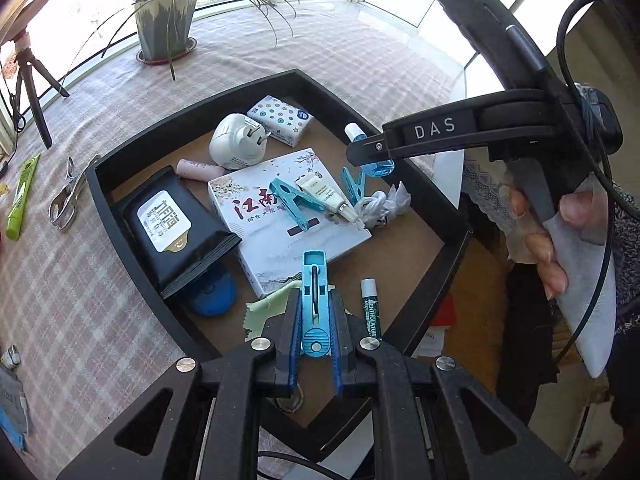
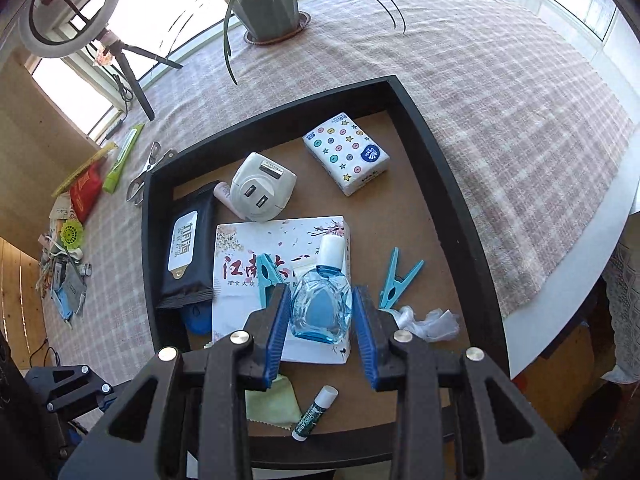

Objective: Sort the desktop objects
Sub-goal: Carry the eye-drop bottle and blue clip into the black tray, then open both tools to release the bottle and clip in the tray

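In the left wrist view my left gripper is shut on a light blue clothespin, which hangs over the near part of a black-rimmed tray. In the right wrist view my right gripper is shut on a clear blue bottle with a white cap, above a white printed box. The left view also shows that bottle in the right gripper, with a hand on its handle. Two more blue clothespins lie in the tray, one on the box and one beside it.
The tray also holds a black wipes pack, a white plug adapter, a tissue pack, a lip balm, a green cloth and crumpled plastic. On the checked tablecloth stand a potted plant, a ring-light tripod and a green tube. The table edge runs at the right.
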